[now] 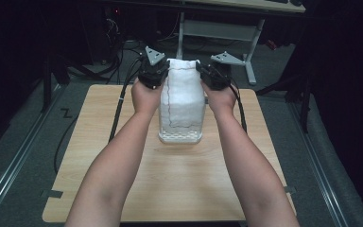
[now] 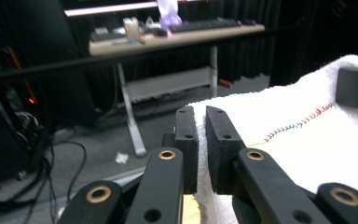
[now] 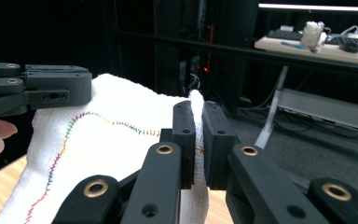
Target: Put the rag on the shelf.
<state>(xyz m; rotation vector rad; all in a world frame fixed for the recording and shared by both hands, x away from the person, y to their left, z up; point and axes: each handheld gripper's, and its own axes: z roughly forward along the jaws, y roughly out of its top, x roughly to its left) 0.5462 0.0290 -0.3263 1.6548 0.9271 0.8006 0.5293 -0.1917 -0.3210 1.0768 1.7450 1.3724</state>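
Above table (image 1: pixel 123 189): both grippers (image 1: pixel 153 72) (image 1: pixel 211 75) pinching towel (image 1: pixel 182 101) corners; pinched cloth edges hidden between jaws.

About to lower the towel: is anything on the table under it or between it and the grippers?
Nothing visible. Both grippers, left and right, already pinch the white towel by its far corners; the wooden table around it is bare.

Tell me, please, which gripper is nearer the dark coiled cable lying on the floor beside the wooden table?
Left. The left gripper pinches the white towel's corner on the cable's side; the right gripper pinches the far corner.
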